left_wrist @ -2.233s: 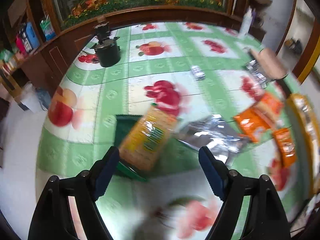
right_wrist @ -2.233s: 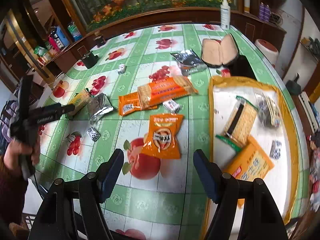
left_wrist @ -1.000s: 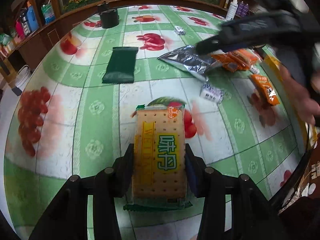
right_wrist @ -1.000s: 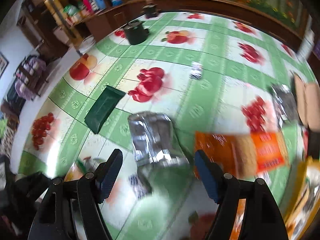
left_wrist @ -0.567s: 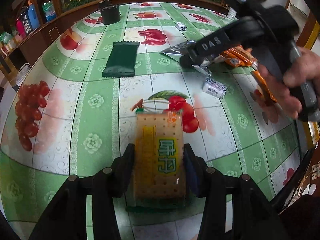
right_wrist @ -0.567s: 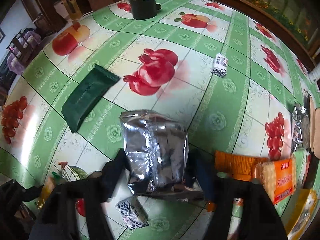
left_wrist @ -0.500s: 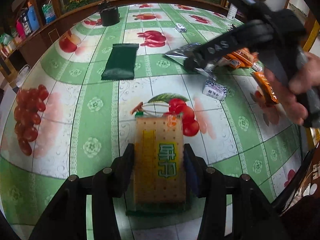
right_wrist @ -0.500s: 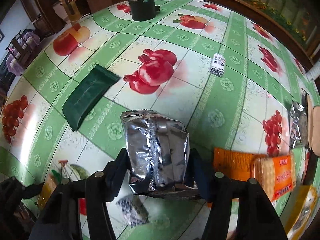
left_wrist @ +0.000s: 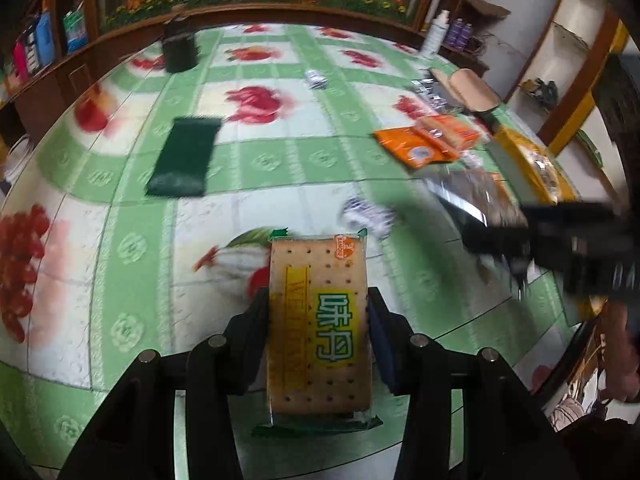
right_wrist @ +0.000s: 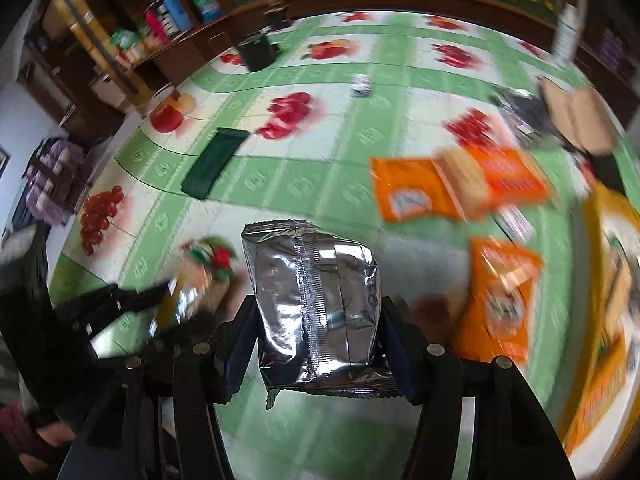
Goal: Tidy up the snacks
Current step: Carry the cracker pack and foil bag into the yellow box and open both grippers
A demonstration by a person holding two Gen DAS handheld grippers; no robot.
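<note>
Silver foil bag (right_wrist: 316, 304) clamped between right gripper (right_wrist: 318, 340) pads, jaws just closed onto it; yellow cracker pack (left_wrist: 318, 320) squeezed lengthwise in left gripper (left_wrist: 318, 332).

Right claw (right_wrist: 318, 346) closed on silver packet (right_wrist: 318, 304), seemingly lifted.

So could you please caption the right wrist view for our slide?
Right gripper clamps a silver foil packet above the fruit-print tablecloth.

Bare counter (left_wrist: 132, 240) left of centre, broken only by dark green packet (left_wrist: 184, 156). Right side crowded: orange snack packs (right_wrist: 456, 188), small wrapped sweet (left_wrist: 368, 216), yellow tray (right_wrist: 612, 216) at edge. Black pot (right_wrist: 256, 54) stands far back.
</note>
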